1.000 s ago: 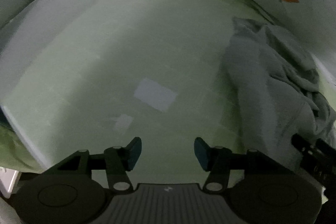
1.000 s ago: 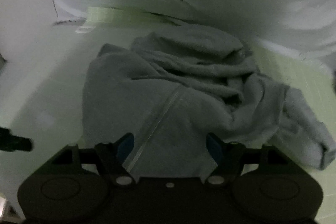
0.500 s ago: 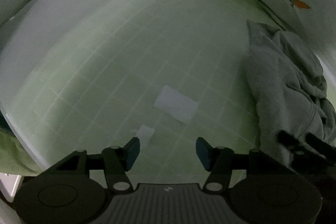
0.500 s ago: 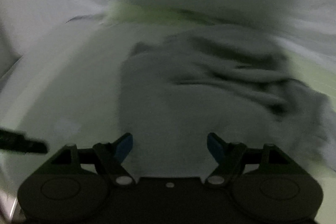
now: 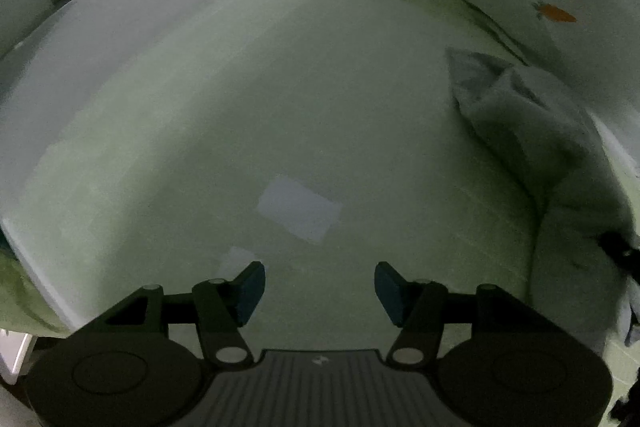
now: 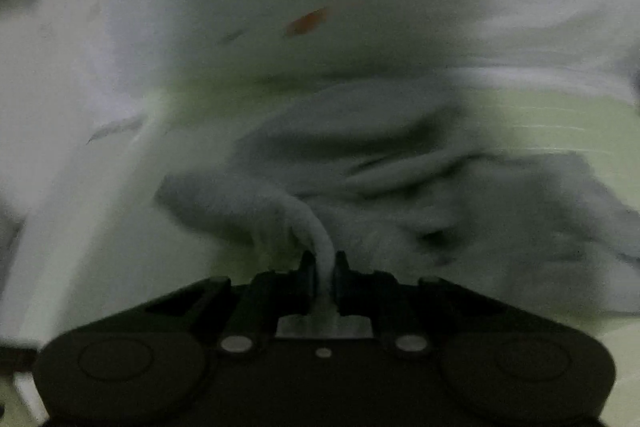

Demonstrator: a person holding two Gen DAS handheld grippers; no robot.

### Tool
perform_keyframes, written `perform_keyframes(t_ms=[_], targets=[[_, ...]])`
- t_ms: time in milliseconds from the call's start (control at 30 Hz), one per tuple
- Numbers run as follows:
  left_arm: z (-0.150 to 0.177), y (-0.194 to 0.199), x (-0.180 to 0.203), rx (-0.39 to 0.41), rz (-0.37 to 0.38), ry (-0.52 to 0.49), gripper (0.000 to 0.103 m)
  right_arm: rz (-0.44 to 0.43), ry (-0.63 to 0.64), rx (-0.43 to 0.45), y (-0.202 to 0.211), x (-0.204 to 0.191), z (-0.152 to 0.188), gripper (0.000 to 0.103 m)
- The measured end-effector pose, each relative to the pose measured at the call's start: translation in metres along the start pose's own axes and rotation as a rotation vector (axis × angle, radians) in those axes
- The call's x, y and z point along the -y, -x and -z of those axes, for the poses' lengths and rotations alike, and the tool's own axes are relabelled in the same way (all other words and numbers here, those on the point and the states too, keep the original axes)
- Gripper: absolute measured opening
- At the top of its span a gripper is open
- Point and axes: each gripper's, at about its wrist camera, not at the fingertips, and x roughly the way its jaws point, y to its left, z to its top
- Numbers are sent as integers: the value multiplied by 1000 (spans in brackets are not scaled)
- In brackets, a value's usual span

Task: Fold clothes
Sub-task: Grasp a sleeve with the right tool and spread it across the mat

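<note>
A crumpled grey garment [image 6: 400, 179] lies on a pale green checked sheet [image 6: 568, 123]. My right gripper [image 6: 323, 263] is shut on a fold of the grey garment, which rises in a ridge between the fingers. In the left wrist view the same garment [image 5: 520, 123] lies at the right, with the tip of the right gripper showing at its lower right edge. My left gripper [image 5: 320, 287] is open and empty over the bare sheet [image 5: 240, 107], to the left of the garment.
A white quilt with small carrot prints [image 6: 304, 23] is bunched behind the garment; it also shows in the left wrist view [image 5: 556, 13]. Two pale rectangular patches [image 5: 300, 209] lie on the sheet ahead of the left gripper. The bed's left edge [image 5: 24, 247] drops off.
My right gripper moved down onto the garment, closed on a fold and lifted it. The left gripper stayed open and only shifted slightly over the sheet.
</note>
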Motion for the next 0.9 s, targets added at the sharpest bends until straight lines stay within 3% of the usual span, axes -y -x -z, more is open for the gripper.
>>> perform_keyframes(t_ms=[133, 200, 333, 667, 800, 900], targets=[[6, -3, 33, 6, 21, -43, 62, 70, -185, -32, -15, 80, -2, 15], [9, -4, 54, 10, 36, -75, 62, 66, -275, -50, -21, 108, 4, 24], [13, -10, 95, 18, 71, -142, 62, 32, -394, -74, -32, 151, 11, 23], [-1, -47, 208, -24, 219, -307, 62, -109, -347, -145, -53, 174, 0, 25], [-5, -57, 245, -52, 296, -372, 62, -128, -331, -153, -55, 177, -2, 25], [-2, -64, 263, -73, 308, -432, 57, -128, -324, -143, -56, 178, -2, 25]])
